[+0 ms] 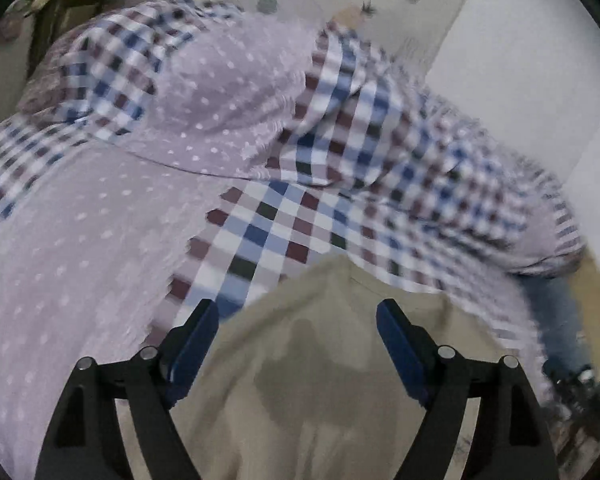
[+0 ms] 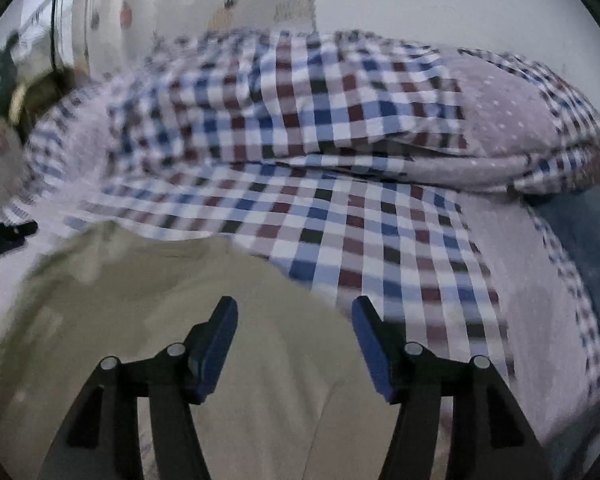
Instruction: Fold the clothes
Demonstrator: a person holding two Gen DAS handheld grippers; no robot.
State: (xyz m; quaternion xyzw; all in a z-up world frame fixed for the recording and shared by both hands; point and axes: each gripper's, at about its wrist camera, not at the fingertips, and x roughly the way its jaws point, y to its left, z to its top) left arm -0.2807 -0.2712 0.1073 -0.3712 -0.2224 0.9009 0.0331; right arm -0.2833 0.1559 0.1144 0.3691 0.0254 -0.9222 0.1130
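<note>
both claws, left claw (image 1: 296,312) and right claw (image 2: 294,310), gape wide over beige garment (image 1: 320,380); its long axis unclear.

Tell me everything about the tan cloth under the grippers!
The tan cloth is a plain beige garment of soft, thin-looking fabric with no pattern. It lies spread out, gently creased, on the checked bedding; its far edge overlaps the checks. It fills the near part of both views, below both open grippers. Neither visibly pinches it. Motion blur hides finer details.
</note>
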